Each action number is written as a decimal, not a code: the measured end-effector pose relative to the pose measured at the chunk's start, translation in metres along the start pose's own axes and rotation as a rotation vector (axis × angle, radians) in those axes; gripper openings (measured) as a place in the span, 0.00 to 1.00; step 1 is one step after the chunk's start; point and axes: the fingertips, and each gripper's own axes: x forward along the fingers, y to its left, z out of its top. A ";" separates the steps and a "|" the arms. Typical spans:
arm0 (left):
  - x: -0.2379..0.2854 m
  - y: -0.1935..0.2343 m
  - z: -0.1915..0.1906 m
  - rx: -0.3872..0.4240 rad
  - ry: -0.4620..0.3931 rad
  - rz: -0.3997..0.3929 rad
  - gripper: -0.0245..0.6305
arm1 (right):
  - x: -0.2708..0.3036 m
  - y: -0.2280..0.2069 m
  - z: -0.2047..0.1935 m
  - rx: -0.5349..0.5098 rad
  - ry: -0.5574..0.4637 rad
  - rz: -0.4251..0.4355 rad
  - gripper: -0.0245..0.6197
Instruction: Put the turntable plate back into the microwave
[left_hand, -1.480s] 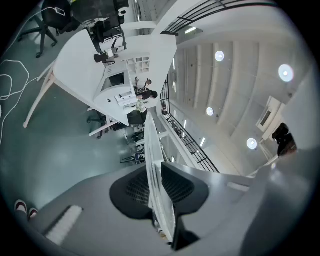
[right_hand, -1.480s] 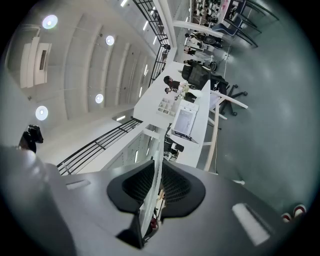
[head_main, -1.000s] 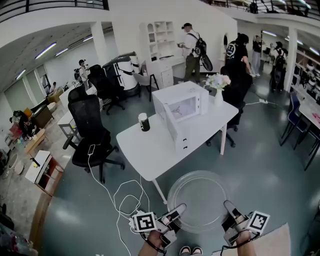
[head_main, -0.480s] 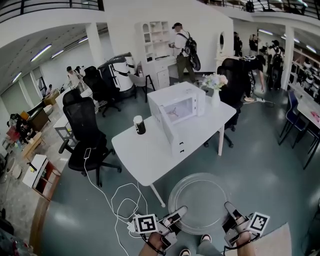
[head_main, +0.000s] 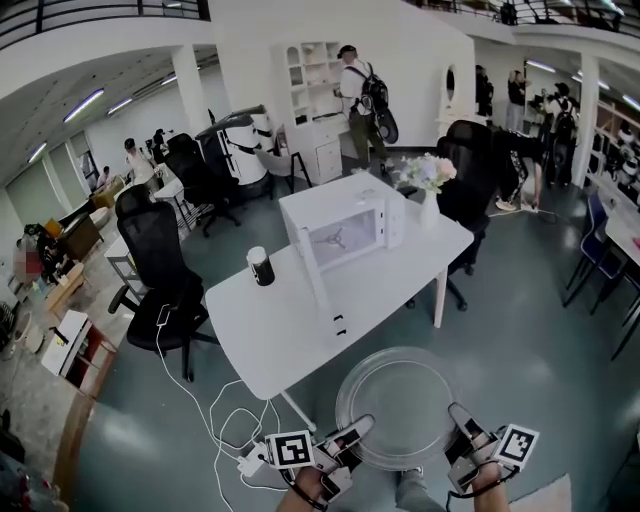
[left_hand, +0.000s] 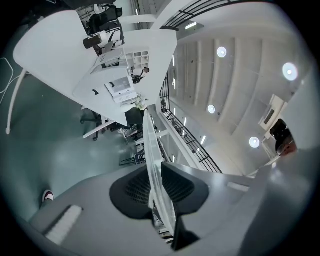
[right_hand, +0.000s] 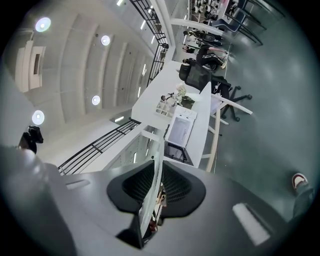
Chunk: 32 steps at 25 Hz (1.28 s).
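The clear glass turntable plate (head_main: 395, 400) is held level over the floor, in front of the table's near corner. My left gripper (head_main: 352, 432) is shut on its near-left rim and my right gripper (head_main: 458, 420) on its near-right rim. In the left gripper view the plate's edge (left_hand: 151, 150) runs between the black pads (left_hand: 131, 192). The right gripper view shows the same, with the rim (right_hand: 156, 170) pinched. The white microwave (head_main: 340, 225) stands on the white table (head_main: 250, 335) with its door (head_main: 318, 285) swung open towards me. Its cavity shows a small hub.
A black cup (head_main: 261, 267) stands on the table left of the microwave, and a vase of flowers (head_main: 428, 180) behind it. White cables and a power strip (head_main: 240, 445) lie on the floor at left. Black office chairs (head_main: 155, 260) stand by the table. People stand in the background.
Both grippers have carried the plate forward towards the table. The table and microwave now sit nearer and further left in the head view. The grips are unchanged.
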 end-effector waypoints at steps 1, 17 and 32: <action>0.018 0.001 0.006 0.016 -0.007 -0.011 0.11 | 0.005 -0.007 0.017 -0.003 0.008 -0.004 0.12; 0.237 0.003 0.071 0.066 -0.109 0.021 0.11 | 0.079 -0.089 0.241 0.001 0.133 0.081 0.12; 0.308 0.063 0.169 0.065 -0.207 0.067 0.11 | 0.213 -0.151 0.313 -0.010 0.254 0.135 0.12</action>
